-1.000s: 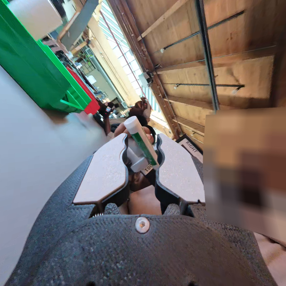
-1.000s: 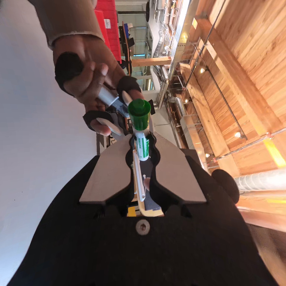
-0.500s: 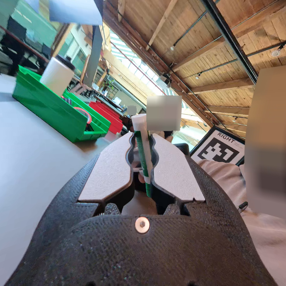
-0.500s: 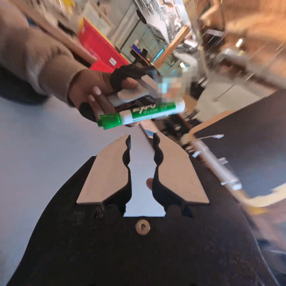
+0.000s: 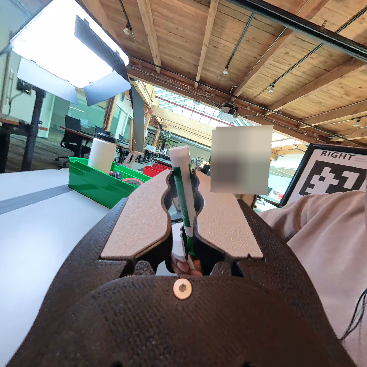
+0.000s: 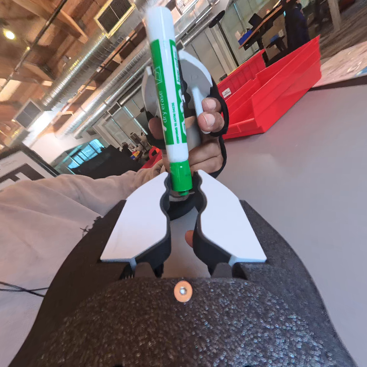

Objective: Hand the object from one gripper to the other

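One green-capped white dry-erase marker (image 5: pixel 183 196) stood upright, clamped mid-barrel by the left gripper (image 5: pixel 183 200); the right gripper (image 6: pixel 182 190), jaws apart, flanked its cap for transfer.

Glossy plastic marker (image 6: pixel 170 111); grainy matt fingers (image 5: pixel 143 216); wood ceiling (image 5: pixel 248 51)

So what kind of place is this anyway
Probably an open workshop or lab-style office: exposed wood ceiling, silver ducts, desks in the background, and green bin and red bin on a grey table.
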Tool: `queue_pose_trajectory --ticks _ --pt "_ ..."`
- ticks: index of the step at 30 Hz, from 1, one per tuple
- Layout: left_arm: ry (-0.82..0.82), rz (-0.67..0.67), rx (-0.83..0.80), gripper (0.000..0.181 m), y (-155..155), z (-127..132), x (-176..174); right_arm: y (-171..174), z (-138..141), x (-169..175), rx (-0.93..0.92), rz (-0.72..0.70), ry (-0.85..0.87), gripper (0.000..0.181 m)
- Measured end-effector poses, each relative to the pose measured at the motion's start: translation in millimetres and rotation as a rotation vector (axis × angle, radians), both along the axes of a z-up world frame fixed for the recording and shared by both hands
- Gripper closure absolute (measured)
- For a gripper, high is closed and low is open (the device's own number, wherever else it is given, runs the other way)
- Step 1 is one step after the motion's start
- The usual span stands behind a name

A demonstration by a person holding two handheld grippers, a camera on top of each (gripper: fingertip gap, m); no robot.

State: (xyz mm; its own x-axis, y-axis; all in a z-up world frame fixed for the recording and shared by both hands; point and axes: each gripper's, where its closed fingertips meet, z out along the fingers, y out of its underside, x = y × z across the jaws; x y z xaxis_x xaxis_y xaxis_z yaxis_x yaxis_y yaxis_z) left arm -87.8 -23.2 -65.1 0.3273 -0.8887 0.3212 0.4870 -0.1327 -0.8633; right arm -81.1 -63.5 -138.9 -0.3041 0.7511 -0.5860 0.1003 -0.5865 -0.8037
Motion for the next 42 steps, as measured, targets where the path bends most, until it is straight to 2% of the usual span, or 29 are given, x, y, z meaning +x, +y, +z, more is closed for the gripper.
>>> queue_pose_trajectory --ticks 3,6,9,12,15,18,21,23,24,25,27,29,31,34,37,40,42 --pt "0.045 0.023 0.044 0.164 0.6 2.9 -10.2 28.1 13.2 16.2 0.184 -0.113 0.019 0.161" --pt "0.193 0.002 0.016 0.164 8.1 -13.0 -15.5 58.0 26.2 37.2 0.426 -0.221 -0.023 0.161" --pt "0.388 0.092 0.009 0.147 22.2 -30.5 -28.0 79.9 25.9 54.0 0.692 -0.312 -0.141 0.161" --pt "0.752 0.226 0.083 0.137 26.2 -52.7 -31.9 81.7 8.2 63.5 0.812 -0.258 -0.319 0.161" --pt "1.067 0.222 0.120 0.135 15.9 -83.2 -13.8 75.0 -18.5 68.4 0.873 -0.171 -0.509 0.161" --pt "1.213 0.113 0.140 0.141 0.3 -114.8 19.9 56.3 -33.1 59.8 0.893 -0.108 -0.571 0.161" --pt "1.282 0.003 0.126 0.141 -11.2 -146.8 45.7 26.7 -26.9 45.0 0.854 -0.047 -0.483 0.161" --pt "1.240 -0.055 0.136 0.150 -18.9 -153.1 61.0 12.2 -14.5 38.1 0.796 -0.031 -0.400 0.161" --pt "1.181 -0.082 0.133 0.158 -22.8 -149.5 68.4 10.0 -8.2 36.4 0.797 -0.045 -0.361 0.161" --pt "1.116 -0.093 0.116 0.159 -23.8 -143.1 73.4 8.6 0.0 35.3 0.794 -0.064 -0.310 0.161" --pt "0.985 -0.091 0.093 0.161 -20.9 -121.9 74.2 13.8 22.9 35.6 0.771 -0.155 -0.181 0.159" --pt "0.799 -0.078 0.066 0.162 -16.7 -92.9 67.9 22.3 45.0 42.4 0.716 -0.208 -0.078 0.136" --pt "0.587 -0.056 0.024 0.161 -10.9 -62.9 55.5 31.7 53.8 49.6 0.606 -0.200 -0.042 0.125" --pt "0.249 -0.066 -0.021 0.161 -7.5 -20.9 33.0 42.2 48.3 49.1 0.489 -0.191 -0.009 0.124" --pt "0.034 -0.058 -0.046 0.161 -4.2 -1.5 16.3 25.8 38.7 33.1 0.333 -0.123 0.053 0.125" --pt "-0.042 -0.050 -0.019 0.162 -5.6 0.5 14.7 7.0 40.2 18.1 -0.022 -0.029 0.141 0.135" --pt "-0.029 -0.046 0.022 0.161 -9.7 0.8 18.5 11.1 33.8 13.0 -0.190 -0.016 0.137 0.154"
